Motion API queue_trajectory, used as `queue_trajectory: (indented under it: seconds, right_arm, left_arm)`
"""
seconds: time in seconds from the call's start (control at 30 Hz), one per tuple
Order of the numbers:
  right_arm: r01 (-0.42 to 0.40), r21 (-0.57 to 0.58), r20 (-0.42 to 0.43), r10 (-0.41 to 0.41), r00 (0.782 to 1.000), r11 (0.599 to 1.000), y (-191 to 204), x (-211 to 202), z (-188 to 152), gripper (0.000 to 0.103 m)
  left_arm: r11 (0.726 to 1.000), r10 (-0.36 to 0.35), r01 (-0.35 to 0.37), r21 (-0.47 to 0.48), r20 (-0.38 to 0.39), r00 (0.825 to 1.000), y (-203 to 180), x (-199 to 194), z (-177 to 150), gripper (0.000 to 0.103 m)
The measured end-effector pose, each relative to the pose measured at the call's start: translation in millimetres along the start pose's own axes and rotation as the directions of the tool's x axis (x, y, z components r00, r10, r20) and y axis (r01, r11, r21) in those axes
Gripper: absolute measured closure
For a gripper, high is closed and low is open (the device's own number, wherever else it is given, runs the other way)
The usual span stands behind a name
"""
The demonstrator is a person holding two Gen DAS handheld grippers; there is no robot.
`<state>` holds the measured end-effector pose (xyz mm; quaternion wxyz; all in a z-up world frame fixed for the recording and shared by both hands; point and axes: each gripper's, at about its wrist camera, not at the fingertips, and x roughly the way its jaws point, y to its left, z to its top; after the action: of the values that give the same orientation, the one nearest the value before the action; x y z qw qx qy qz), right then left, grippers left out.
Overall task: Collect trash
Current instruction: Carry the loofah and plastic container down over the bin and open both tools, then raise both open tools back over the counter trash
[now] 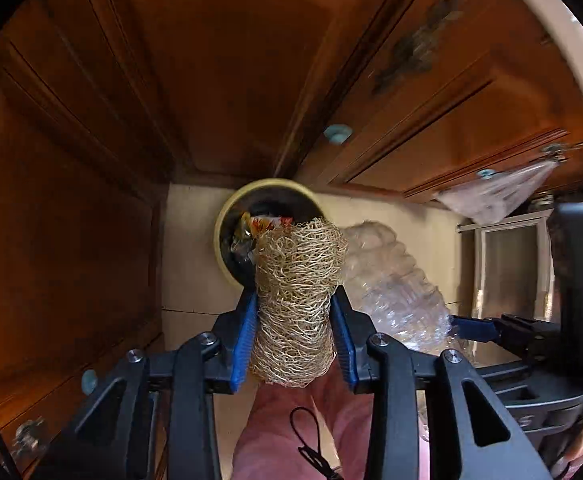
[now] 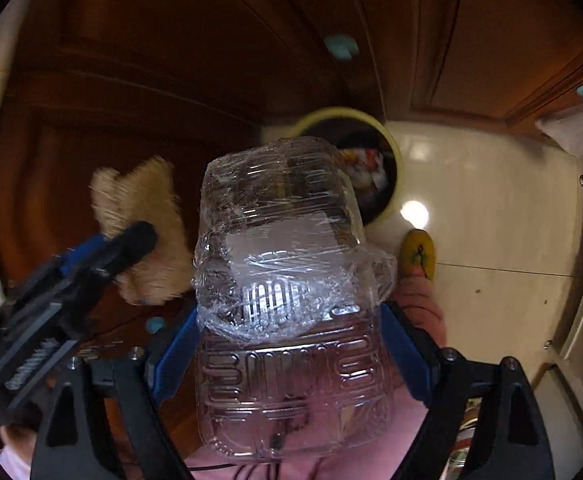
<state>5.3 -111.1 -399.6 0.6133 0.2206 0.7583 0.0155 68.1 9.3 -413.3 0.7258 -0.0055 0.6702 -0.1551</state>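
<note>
Item 1. Left gripper (image 1: 295, 316): blue pads (image 1: 247, 336) pressed against both sides of a loofah sponge (image 1: 297, 300), a tan fibrous cylinder held upright. From the left wrist view its top end overlaps the near rim of the bin.

Item 2. Right gripper (image 2: 287, 344): fingers (image 2: 175, 354) clamped on a clear plastic container (image 2: 283, 272), a ribbed clamshell partly wrapped in cling film. It appears empty, though glare off the film makes the inside hard to read.

Item 3. Trash bin (image 1: 222, 220): round, pale yellow rim, dark interior, standing on the pale tiled floor (image 1: 195, 248) against the wooden cabinets (image 1: 91, 160). Colourful wrappers (image 1: 265, 223) already lie inside.

Item 4. Surroundings: teal cabinet knobs (image 1: 336, 134); a plastic bag (image 1: 499, 192) hanging from a cabinet handle; the person's yellow slipper (image 2: 418, 252) on the floor just beside the bin.

Step in hand, as judged: carry and delivery. Both pieces are gripped and held above the floor, near the bin's mouth, neither yet inside it.

Next move calls for: bringing each piece squarely over the opening before letting go, one at a time. The container looks wide against the mouth and may need tilting to go in; the sponge should drop easily once the pads part.
</note>
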Motion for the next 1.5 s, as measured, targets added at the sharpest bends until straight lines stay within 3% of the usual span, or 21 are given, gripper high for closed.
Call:
queue_trajectory:
  seconds: [0.13,0.37,0.5,0.63,1.2,1.5]
  right_arm:
    - [0.041,-0.012,-0.062,-0.041,0.997,0.999,-18.9,61.1,24.4,0.014]
    - [0.084,-0.032,-0.057,-0.086,0.995,0.996,-34.9,117.3,60.2,0.011]
    - [0.122,-0.065,-0.033,-0.124,0.992,0.990,-42.2,127.4,70.3,0.010]
    - [0.136,-0.132,0.000,-0.137,0.991,0.982,-34.6,122.8,73.0,0.003]
    - [0.104,-0.125,-0.002,-0.105,0.994,0.987,-32.6,95.2,63.3,0.002]
    - [0.077,-0.134,0.041,-0.072,0.997,0.988,-8.0,31.8,48.9,0.002]
  left_arm:
    - [0.999,0.019,-0.020,-0.026,-0.028,0.999,6.0,49.7,5.9,0.068]
    - [0.996,0.009,-0.013,-0.083,-0.047,0.999,26.6,100.9,9.0,0.063]
    - [0.995,0.000,-0.004,-0.097,-0.043,0.999,30.4,109.6,14.5,0.048]
    - [0.995,0.001,-0.004,-0.101,-0.035,0.999,31.2,110.2,16.5,0.038]
    - [0.989,0.021,-0.028,-0.146,-0.049,0.999,43.0,80.0,15.6,0.038]
    - [0.991,0.016,-0.014,-0.131,0.011,1.000,30.3,3.0,16.9,0.038]
